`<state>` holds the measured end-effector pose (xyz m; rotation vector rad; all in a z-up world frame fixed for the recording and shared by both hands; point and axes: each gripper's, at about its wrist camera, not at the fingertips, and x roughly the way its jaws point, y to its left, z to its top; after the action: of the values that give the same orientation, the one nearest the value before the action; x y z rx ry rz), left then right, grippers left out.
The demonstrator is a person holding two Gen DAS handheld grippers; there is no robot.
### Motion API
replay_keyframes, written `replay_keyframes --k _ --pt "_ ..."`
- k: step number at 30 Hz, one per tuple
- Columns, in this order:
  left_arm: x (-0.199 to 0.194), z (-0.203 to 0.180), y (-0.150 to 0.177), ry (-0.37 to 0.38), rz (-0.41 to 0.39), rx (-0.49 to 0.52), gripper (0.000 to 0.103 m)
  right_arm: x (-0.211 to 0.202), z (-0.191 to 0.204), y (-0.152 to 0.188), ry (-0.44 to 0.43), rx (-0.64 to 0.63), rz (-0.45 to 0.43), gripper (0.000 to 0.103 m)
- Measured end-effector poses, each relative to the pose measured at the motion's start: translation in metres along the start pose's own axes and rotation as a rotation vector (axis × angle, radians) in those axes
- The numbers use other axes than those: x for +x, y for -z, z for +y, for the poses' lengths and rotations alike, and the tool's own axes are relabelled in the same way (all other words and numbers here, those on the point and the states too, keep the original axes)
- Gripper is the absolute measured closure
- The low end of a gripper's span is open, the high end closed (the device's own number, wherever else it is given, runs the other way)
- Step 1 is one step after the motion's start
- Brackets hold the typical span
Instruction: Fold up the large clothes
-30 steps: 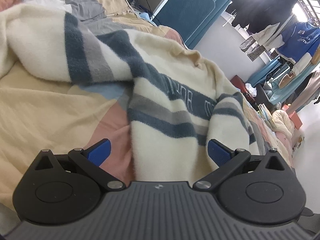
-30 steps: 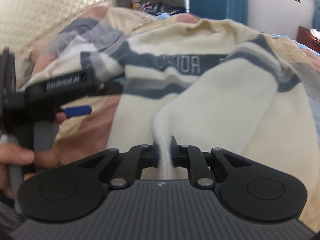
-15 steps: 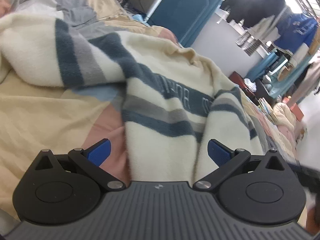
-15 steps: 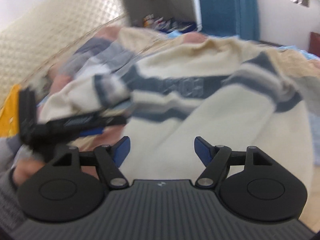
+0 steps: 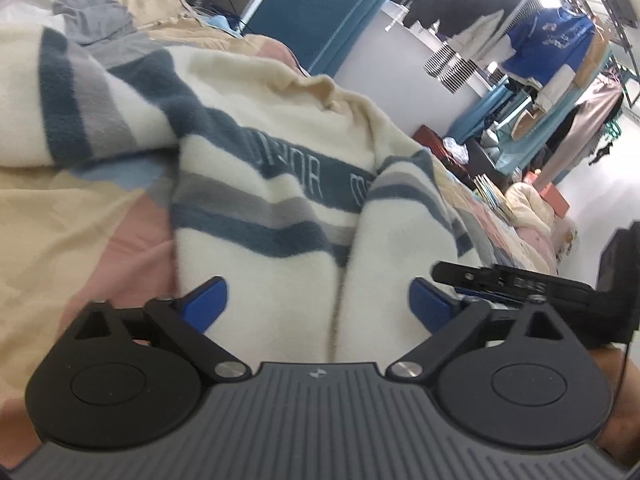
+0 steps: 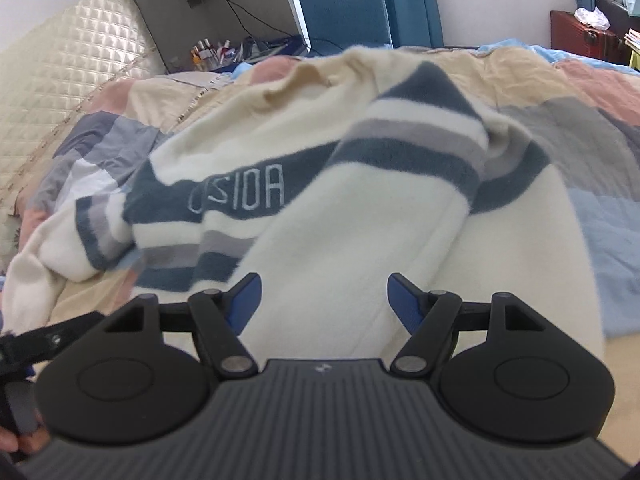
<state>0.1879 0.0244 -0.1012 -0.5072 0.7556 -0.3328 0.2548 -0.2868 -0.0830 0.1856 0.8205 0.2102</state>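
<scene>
A cream fleece sweater [image 5: 256, 184] with dark blue and grey stripes lies on the bed; it also shows in the right wrist view [image 6: 360, 216]. One sleeve [image 6: 400, 184] is folded over the chest. The other sleeve [image 5: 60, 108] stretches out to the left. My left gripper [image 5: 318, 306] is open and empty, just above the sweater's lower part. My right gripper [image 6: 324, 300] is open and empty, over the folded sleeve. The right gripper's body [image 5: 520, 284] shows at the right of the left wrist view.
The bed has a patchwork quilt [image 6: 580, 128] in pink, beige, blue and grey. A padded headboard [image 6: 60, 52] stands at the left. A blue panel [image 5: 312, 4] and hanging clothes [image 5: 548, 40] are beyond the bed. A nightstand with small bottles [image 6: 212, 52] is behind.
My right gripper has let go of the sleeve, opened, and pulled back. The sleeve now lies across the sweater's chest. My left gripper stayed open and shifted slightly.
</scene>
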Motion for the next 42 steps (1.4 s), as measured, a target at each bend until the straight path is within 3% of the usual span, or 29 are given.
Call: replay_keyframes --k 2,5,6,9,15,22,28,33,38,42 --pt "0.006 -0.002 0.003 0.009 0.014 0.015 0.018 0.007 0.001 0.001 0.020 -0.034 0.002 0.044" --pt "0.016 -0.004 0.007 0.022 0.045 0.031 0.042 0.015 0.000 0.004 0.039 -0.072 -0.005 0.054" --pt "0.019 -0.005 0.009 0.029 0.056 0.035 0.049 0.018 0.000 0.005 0.041 -0.078 -0.002 0.054" --pt "0.028 -0.008 0.014 0.028 0.086 0.060 0.058 0.026 -0.001 0.010 0.050 -0.112 0.003 0.055" --pt "0.041 -0.017 0.025 -0.046 0.139 0.138 0.058 0.031 0.005 0.015 0.083 -0.165 0.008 0.055" --pt "0.029 -0.017 0.023 -0.057 0.100 0.120 0.058 0.021 0.004 0.007 0.085 -0.122 0.001 0.056" --pt "-0.005 -0.002 0.011 -0.089 -0.005 0.024 0.040 0.002 0.010 0.015 0.051 -0.034 -0.029 0.055" --pt "-0.029 0.026 0.000 -0.205 -0.096 -0.085 0.037 -0.013 0.023 0.026 0.017 -0.048 -0.037 0.055" --pt "-0.056 0.064 -0.018 -0.372 -0.174 -0.178 0.037 -0.017 0.024 0.027 0.040 -0.052 -0.046 0.055" --pt "-0.091 0.095 -0.035 -0.455 -0.258 -0.275 0.037 -0.013 0.017 0.029 0.047 -0.017 -0.029 0.055"
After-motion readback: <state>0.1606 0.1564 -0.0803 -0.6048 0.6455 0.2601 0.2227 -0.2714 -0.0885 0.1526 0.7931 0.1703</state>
